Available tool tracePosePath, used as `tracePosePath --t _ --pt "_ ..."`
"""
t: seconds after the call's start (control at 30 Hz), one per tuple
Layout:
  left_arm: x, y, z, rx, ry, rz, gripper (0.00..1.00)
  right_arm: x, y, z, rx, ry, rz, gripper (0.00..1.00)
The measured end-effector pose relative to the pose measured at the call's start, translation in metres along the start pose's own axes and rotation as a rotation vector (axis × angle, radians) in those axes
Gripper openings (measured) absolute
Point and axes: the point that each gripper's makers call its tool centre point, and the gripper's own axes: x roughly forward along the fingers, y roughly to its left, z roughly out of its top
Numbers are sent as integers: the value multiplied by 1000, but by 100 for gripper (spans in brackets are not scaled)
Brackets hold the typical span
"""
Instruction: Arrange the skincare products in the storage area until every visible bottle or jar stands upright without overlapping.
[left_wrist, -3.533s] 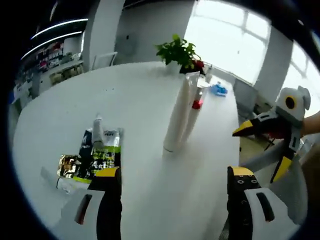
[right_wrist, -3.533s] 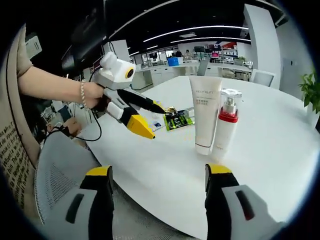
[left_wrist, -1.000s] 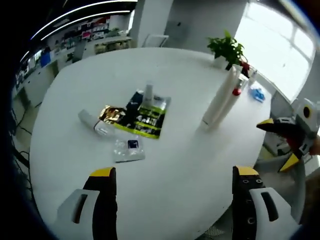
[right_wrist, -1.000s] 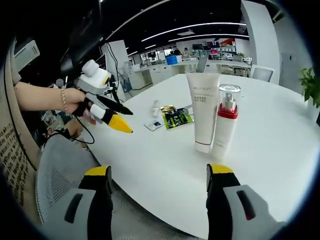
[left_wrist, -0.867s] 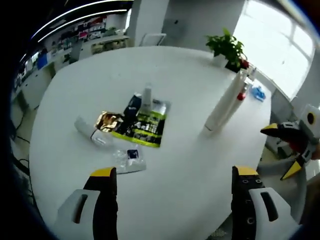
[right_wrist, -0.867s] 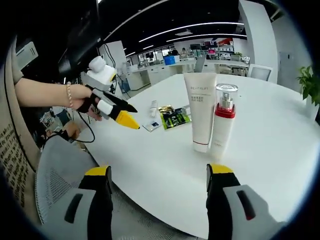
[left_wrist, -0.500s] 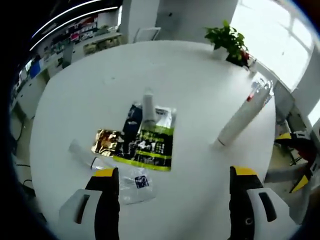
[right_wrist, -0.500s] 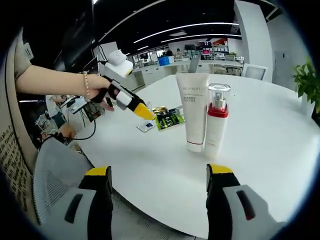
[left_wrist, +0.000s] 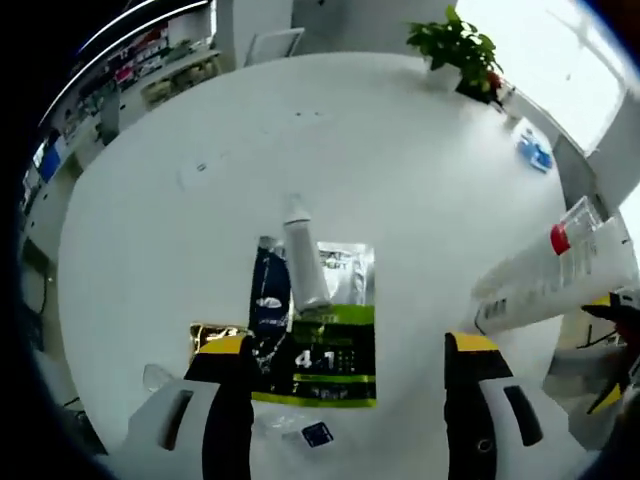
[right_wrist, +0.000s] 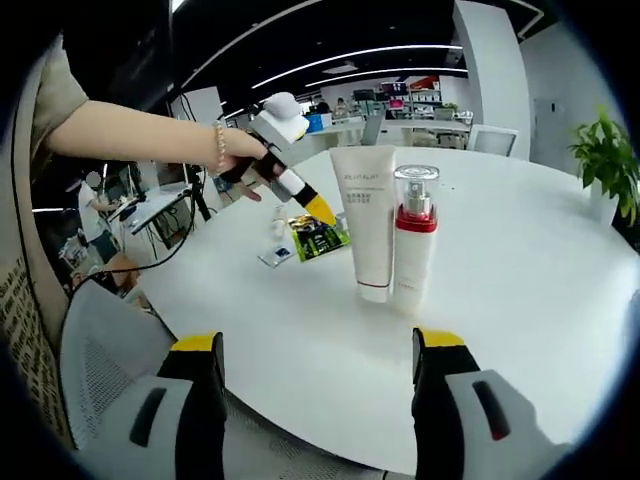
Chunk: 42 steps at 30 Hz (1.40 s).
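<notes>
Left gripper (left_wrist: 340, 400) has moved in over the last second or so: from back at the table edge to hovering directly above the flat pile, looking almost straight down. In the right gripper view it (right_wrist: 322, 212) sits just above the sachets, yellow tip pointing down. Reads as a commit to the pile; the likely first pick is the small white tube (left_wrist: 303, 265), though nothing is touched yet.

Left jaws stand wide apart and hold nothing. Right gripper (right_wrist: 318, 400) hangs back off the table edge, jaws equally spread and empty, position barely changed.

Already upright, on the white round table (left_wrist: 400, 160): tall white squeeze tube (right_wrist: 363, 222) standing on its cap, and the pump bottle (right_wrist: 411, 240) with clear cap and red collar. They stand just beside each other; contact cannot be told.

Still lying flat:
- small white tube: smooth cylinder, resting across the sachets
- green-and-black sachet (left_wrist: 335, 350): glossy printed foil, flat, marked "4 1"
- dark blue sachet (left_wrist: 268, 310): partly under the tube
- gold foil packet (left_wrist: 215, 338): crinkled, reflective
- small clear sachet (left_wrist: 312, 434): near the bottom edge of the left gripper view

Judgement: the tube is rigid enough to stand on its flat end, while the thin, limp sachets probably won't stand. Smooth round plastic may roll off the foil under a sloppy pinch.

Background: potted plant (left_wrist: 462, 45) at the far rim.
</notes>
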Motion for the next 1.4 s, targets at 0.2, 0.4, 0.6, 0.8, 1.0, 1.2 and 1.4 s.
tracePosePath --t 0.2,0.4,0.6,0.8,1.0,1.2,1.4 --pt "16 11 15 40 57 18 70 0 -2 0 5 4 -13 77" --pt "27 15 19 62 126 22 62 1 -4 -1 9 8 -20 76" --pt "41 19 25 96 175 34 58 1 -4 -2 13 14 -22 76" --pt "55 22 35 107 206 39 49 1 -6 -2 24 11 -28 76" --pt "64 26 35 102 276 53 37 1 -8 -2 36 8 -36 76" --pt "70 29 29 113 319 58 28 1 -10 -3 45 11 -41 75" --pt "70 31 24 121 321 61 23 1 -10 -3 46 14 -41 75"
